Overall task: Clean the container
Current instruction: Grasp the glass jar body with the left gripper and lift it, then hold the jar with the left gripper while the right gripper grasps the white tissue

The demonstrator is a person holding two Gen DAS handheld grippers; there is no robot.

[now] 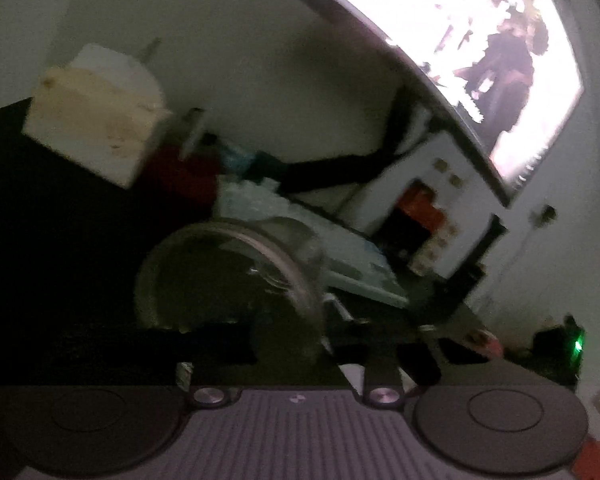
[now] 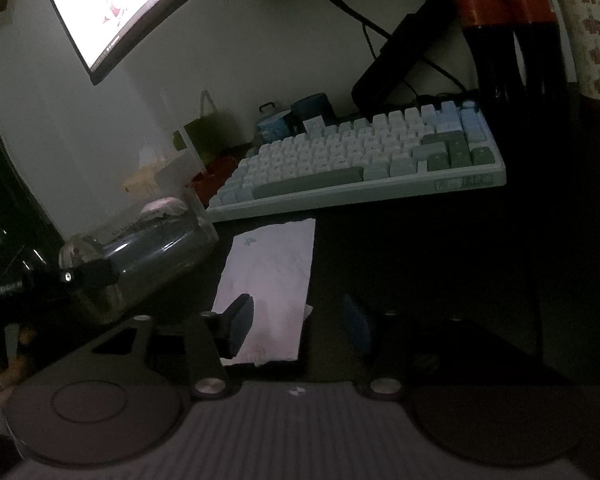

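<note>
L tool [image 2: 70,276] is clamped on the tilted glass jar [image 2: 148,248], R tool [image 2: 296,320] apart w/ nothing over tissue [image 2: 268,288]; slick glass could slip onto table [image 2: 420,280].

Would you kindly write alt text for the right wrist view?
A clear jar lies tilted, held by the left tool; the right tool hovers open above a white paper towel, before a keyboard on the dark desk.

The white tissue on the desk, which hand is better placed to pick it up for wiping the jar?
Right. The right gripper hangs open directly over the tissue, its fingers empty. The left gripper is already shut on the glass jar, holding it tilted, so it looks occupied.
</note>
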